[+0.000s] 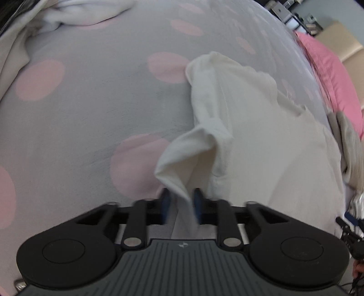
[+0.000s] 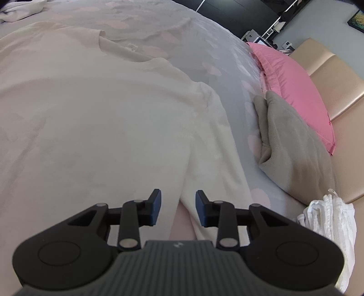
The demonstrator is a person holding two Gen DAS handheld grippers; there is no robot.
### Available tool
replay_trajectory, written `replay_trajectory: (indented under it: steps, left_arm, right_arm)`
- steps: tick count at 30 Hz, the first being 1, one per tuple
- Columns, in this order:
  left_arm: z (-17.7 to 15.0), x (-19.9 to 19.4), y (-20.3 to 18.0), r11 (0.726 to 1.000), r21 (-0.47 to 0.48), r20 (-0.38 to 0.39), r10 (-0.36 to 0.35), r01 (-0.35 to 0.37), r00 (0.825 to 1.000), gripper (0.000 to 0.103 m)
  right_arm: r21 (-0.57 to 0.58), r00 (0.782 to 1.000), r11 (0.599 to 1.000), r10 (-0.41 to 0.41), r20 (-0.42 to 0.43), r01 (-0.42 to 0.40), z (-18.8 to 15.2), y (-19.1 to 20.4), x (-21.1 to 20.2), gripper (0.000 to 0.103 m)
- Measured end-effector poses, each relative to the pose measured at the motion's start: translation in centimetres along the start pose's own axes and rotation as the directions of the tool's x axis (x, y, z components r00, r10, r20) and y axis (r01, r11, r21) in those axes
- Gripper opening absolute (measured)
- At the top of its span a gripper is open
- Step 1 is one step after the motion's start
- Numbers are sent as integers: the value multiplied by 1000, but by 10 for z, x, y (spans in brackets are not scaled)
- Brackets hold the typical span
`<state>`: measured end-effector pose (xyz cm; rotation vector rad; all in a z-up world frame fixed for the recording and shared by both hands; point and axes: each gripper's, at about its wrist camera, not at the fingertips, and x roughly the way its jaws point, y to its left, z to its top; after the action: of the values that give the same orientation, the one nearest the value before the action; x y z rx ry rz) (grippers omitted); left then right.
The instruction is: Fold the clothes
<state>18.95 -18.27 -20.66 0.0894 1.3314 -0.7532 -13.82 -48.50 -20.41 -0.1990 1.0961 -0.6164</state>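
A cream long-sleeved shirt [image 2: 91, 113] lies spread flat on the bed. In the left wrist view its sleeve [image 1: 204, 109] is bunched and rises into a pointed fold. My left gripper [image 1: 180, 205] holds that fold's tip between its motion-blurred blue pads [image 1: 197, 205], shut on it. In the right wrist view my right gripper [image 2: 178, 205] hovers open just above the seam where the other sleeve [image 2: 216, 148] meets the shirt's body. Its pads stand apart and grip no cloth.
The bedsheet [image 1: 91, 102] is grey with pink dots. A pink pillow [image 2: 295, 86] and a folded grey-beige garment [image 2: 291, 145] lie along the right edge by a tan headboard [image 2: 336, 68]. White cloth [image 2: 329, 223] sits at lower right. Another pale cloth [image 1: 75, 11] lies far left.
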Motion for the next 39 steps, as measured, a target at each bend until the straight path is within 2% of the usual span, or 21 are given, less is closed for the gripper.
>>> replay_trajectory:
  steps: [2,5,8,9,12,14,16,19,21,24,27,29,32,33,35,37,39]
  left_arm:
    - [1,-7,-5,1000,21,23,23,-23,999,2]
    - [1,-24,-17,990,103,97,84,-94,992,2]
    - [2,-46,-23,976,137,200,141,-170,970,2]
    - [5,-57,-24,970,139,252,162,-202,954,2]
    - [10,-89,-26,933,130,412,258,-337,874,1]
    - [15,-101,-28,925,135,442,265,-355,857,1]
    - [17,-101,-28,936,135,417,243,-324,876,1]
    - [13,-91,-29,954,177,353,166,-240,921,2]
    - [8,-83,-33,966,203,301,95,-160,949,2]
    - [-7,-69,-48,951,292,228,36,-104,973,2]
    - [-23,-49,-63,916,394,124,32,-79,992,2]
    - [-31,-34,-68,891,447,61,61,-82,996,6]
    - [-36,-31,-70,868,487,47,91,-103,995,14]
    - [-35,-36,-68,873,480,44,75,-87,996,18]
    - [-32,-49,-61,893,449,44,20,-38,999,41]
    - [-28,-63,-54,907,421,58,-18,-8,998,55]
    - [-25,-76,-47,912,411,80,-36,0,996,54]
  right_arm:
    - [-20,1000,1000,13,-26,-13,-3,5,4,38]
    - [-34,997,999,23,-76,-26,-9,10,14,38]
    - [-29,993,999,35,-110,-38,-15,11,23,38]
    - [-31,993,999,35,-109,-38,-15,12,23,38]
    - [-40,993,999,25,-113,-30,-15,14,22,39]
    - [-46,993,999,22,-114,-27,-15,15,22,39]
    - [-47,993,999,21,-114,-26,-16,14,23,39]
    - [-45,993,999,20,-116,-26,-15,13,24,40]
    - [-49,993,999,16,-115,-22,-14,14,24,42]
    - [-57,994,998,10,-113,-16,-14,15,23,42]
    - [-60,994,998,9,-112,-16,-15,15,23,42]
    - [-62,994,998,9,-111,-16,-15,15,23,42]
    - [-62,994,998,10,-109,-17,-15,15,23,43]
    - [-61,994,998,11,-108,-17,-15,14,23,43]
    - [-61,994,998,12,-107,-19,-16,13,23,43]
    - [-63,994,998,12,-106,-19,-16,13,24,44]
    - [-71,994,997,7,-105,-15,-15,15,24,44]
